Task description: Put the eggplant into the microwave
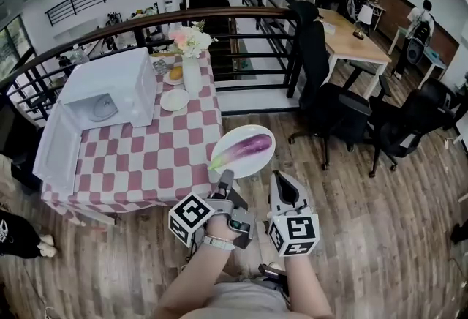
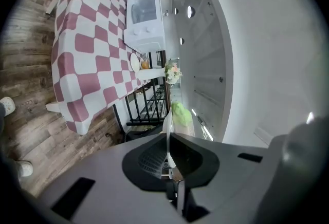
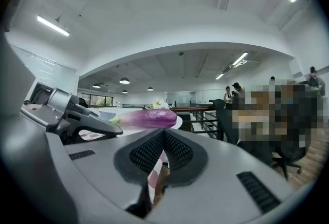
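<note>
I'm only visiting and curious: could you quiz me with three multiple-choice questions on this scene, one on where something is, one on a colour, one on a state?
1. Where is the eggplant?
A. On a chair
B. On a white plate held in the air
C. On the floor

2. What colour is the tablecloth?
A. Plain green
B. Blue stripes
C. Pink and white checks

3. The microwave door is:
A. open
B. shut
C. missing

Answers:
1 B: it lies on the plate, whose rim the left tool clamps.
2 C: the checks show in the head view.
3 A: the inside is in plain sight.
</note>
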Demonstrator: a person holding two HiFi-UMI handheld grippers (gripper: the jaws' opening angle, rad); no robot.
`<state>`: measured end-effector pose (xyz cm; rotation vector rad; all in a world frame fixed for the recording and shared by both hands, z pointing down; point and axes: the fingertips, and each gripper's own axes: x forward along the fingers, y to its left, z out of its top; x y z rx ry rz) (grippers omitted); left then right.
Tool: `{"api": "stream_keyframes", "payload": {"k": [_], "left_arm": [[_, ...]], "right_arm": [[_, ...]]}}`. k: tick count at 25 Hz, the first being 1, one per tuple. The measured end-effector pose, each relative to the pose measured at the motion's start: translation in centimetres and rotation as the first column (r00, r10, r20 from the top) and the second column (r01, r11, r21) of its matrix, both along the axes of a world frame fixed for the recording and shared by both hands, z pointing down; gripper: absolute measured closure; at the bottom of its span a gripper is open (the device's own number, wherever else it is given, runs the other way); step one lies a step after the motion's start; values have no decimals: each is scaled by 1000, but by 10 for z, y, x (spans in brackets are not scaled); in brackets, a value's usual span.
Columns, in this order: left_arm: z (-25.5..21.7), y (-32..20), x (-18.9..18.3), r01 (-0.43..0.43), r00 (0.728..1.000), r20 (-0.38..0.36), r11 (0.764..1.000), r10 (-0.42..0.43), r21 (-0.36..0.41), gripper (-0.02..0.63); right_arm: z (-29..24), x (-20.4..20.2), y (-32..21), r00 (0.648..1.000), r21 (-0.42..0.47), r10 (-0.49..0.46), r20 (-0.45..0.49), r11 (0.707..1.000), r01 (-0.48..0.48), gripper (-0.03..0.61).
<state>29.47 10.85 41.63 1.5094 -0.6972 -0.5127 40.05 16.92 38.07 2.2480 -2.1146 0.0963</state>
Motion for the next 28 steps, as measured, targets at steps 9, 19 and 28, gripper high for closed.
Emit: {"api": "stream_keyframes", "payload": {"k": [9, 19, 28], "left_arm": [[4, -40, -59, -7, 1000, 1, 1000, 7, 3, 594], [11, -76, -123, 35, 999, -10, 999, -35, -14, 594], [20, -96, -167, 99, 995, -21, 995, -99, -29, 594]], "right_arm": [[5, -59, -41, 1000, 18, 7, 22, 1000, -7, 554], [7, -121, -82, 999, 8, -49, 12, 999, 49, 554], [17, -166, -109, 991, -31, -135, -12, 990, 135, 554]]}}
